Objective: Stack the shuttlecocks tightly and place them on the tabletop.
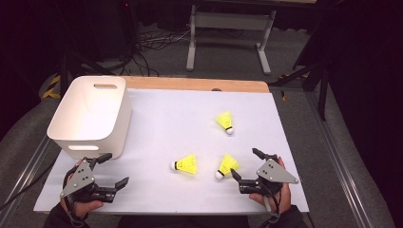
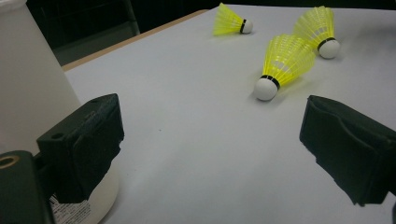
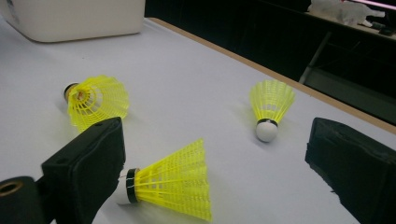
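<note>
right tongs [image 1: 244, 165] released, left tongs [image 1: 112, 168] released | nearest shuttlecock [image 3: 170, 184] by table's near edge: featherlight, skirt crushable | we grip at cork

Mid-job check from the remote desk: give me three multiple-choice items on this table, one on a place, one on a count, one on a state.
1. Where does the white bin stand?
A. far left of the table
B. near right corner
C. table centre

2. How many yellow shuttlecocks lie on the table?
A. two
B. three
C. five

3. How do the right gripper jaws stand?
A. shut on a shuttlecock
B. open, holding nothing
C. shut on the bin

Key: 1 A, the bin sits at the left edge in the high view. 2 B, three show. 3 B, its jaws stand apart, pressing nothing.
</note>
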### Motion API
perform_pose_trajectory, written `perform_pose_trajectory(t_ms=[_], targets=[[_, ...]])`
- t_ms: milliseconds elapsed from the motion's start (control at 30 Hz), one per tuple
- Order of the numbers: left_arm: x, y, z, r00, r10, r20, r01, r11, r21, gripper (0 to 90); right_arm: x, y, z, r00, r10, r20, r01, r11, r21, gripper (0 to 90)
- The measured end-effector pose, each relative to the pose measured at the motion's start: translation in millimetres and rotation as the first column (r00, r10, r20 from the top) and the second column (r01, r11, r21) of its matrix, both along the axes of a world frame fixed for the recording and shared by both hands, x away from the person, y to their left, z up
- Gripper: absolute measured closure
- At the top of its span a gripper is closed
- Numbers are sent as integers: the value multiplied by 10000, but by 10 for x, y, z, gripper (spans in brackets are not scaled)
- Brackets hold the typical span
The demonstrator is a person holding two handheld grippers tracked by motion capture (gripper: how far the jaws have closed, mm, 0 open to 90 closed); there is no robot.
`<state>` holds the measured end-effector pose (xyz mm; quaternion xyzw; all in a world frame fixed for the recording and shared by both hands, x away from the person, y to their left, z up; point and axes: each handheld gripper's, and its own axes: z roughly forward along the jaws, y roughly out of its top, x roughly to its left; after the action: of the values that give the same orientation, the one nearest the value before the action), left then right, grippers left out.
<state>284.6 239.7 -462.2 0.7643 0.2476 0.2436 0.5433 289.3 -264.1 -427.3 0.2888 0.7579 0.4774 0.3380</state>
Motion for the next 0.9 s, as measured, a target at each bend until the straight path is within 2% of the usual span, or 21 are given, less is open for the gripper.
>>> perform_pose_trajectory(t_ms=[133,233,467,700,900], targets=[[-3,-40,-1,9999,-14,101,12,9998,179,70,-14,25,27,9996,47,-270,-42,9998,199,58],[-12,-61,-6,9998,-87,159,81,9995,321,69,-20,37,31,9998,36,-209,-35,10000,66,60],[1,-56,-9,9999,-101,6,101,9993,365,72,-13,61,28,9994,140,-306,-146,9997,-180,63],[14,-103,-21,9998,-191,-95,197,9973,704,83,-1,34,41,9986,206,-491,-214,9997,-142,61],[37,-117,-35,9992,-310,-238,326,9969,716,89,15,-15,50,9981,164,-600,-168,9998,-70,71]])
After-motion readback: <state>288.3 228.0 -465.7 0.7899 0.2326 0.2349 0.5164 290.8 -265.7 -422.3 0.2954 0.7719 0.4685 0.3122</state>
